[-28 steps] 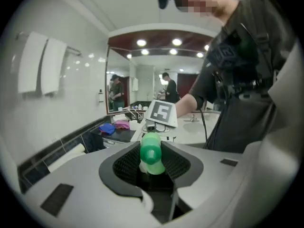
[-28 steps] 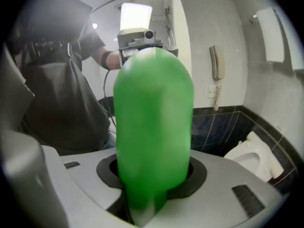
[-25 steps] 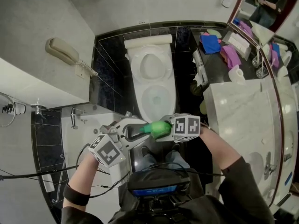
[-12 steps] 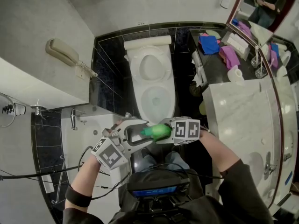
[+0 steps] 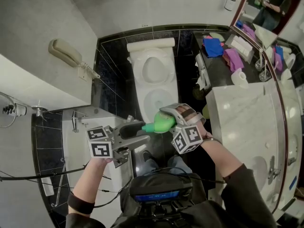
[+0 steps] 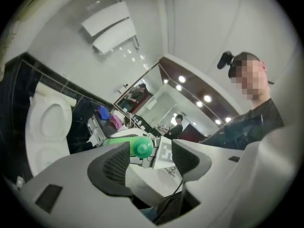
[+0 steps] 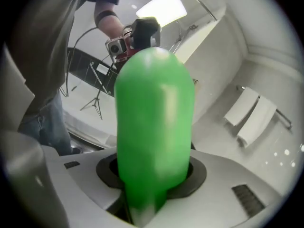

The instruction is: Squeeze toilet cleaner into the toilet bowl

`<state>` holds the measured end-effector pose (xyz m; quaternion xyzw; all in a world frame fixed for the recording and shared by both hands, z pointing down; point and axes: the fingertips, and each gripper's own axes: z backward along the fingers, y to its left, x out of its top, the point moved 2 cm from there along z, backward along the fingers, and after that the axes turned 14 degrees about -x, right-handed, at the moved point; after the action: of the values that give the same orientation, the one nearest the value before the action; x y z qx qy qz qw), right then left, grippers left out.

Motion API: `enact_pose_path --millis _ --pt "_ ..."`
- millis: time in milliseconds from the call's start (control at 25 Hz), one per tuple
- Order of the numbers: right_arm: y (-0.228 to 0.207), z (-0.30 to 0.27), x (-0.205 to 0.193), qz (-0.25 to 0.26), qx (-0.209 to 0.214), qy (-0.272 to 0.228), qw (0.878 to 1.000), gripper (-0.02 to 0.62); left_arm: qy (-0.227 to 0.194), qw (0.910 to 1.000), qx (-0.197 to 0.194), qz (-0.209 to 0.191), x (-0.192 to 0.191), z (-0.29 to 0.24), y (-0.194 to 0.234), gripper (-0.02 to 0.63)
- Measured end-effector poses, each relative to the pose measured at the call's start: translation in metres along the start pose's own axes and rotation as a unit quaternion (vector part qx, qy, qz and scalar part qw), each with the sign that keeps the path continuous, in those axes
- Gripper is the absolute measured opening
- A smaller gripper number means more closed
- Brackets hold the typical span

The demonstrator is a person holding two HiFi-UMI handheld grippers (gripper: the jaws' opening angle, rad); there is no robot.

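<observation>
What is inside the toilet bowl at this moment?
The toilet bowl shows only bare white porcelain, no coloured cleaner. The green bottle covers its near rim, so that part is unseen.

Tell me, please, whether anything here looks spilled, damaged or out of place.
Nothing looks spilled or damaged. The toilet stands open with a clean-looking bowl, and the right gripper holds the green bottle near the bowl's front. Only the blue cloth and purple cloth, crumpled on the dark counter, look untidy.

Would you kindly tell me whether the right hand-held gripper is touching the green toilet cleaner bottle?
Touching. The right gripper view shows the right hand-held gripper clamping the green toilet cleaner bottle between both jaws.
</observation>
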<state>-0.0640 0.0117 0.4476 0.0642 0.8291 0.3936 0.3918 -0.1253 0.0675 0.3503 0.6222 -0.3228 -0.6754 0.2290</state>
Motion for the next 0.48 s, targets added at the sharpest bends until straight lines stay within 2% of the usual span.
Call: enact_pose_path --millis 160,320,360,440,480 --pt "-0.011 0.003 0.007 0.065 -0.043 -0.018 0.997 0.199 0.001 0.9996 -0.016 0.024 0.000 -0.003 -0.002 0.275" --pt "-0.010 0.002 0.013 0.067 -0.047 -0.028 0.996 0.199 0.014 0.9993 -0.029 0.019 -0.004 -0.007 -0.005 0.273" --pt "-0.009 0.002 0.013 0.064 -0.045 -0.028 0.996 0.201 0.016 0.9993 -0.031 0.016 -0.004 -0.009 -0.005 0.265" --pt "-0.006 0.003 0.013 0.062 -0.041 -0.029 0.997 0.201 0.015 0.9995 -0.027 0.007 -0.004 -0.010 -0.004 0.193" --pt "-0.005 0.003 0.013 0.060 -0.039 -0.029 0.997 0.202 0.015 0.9997 -0.022 0.001 -0.003 -0.009 -0.003 0.178"
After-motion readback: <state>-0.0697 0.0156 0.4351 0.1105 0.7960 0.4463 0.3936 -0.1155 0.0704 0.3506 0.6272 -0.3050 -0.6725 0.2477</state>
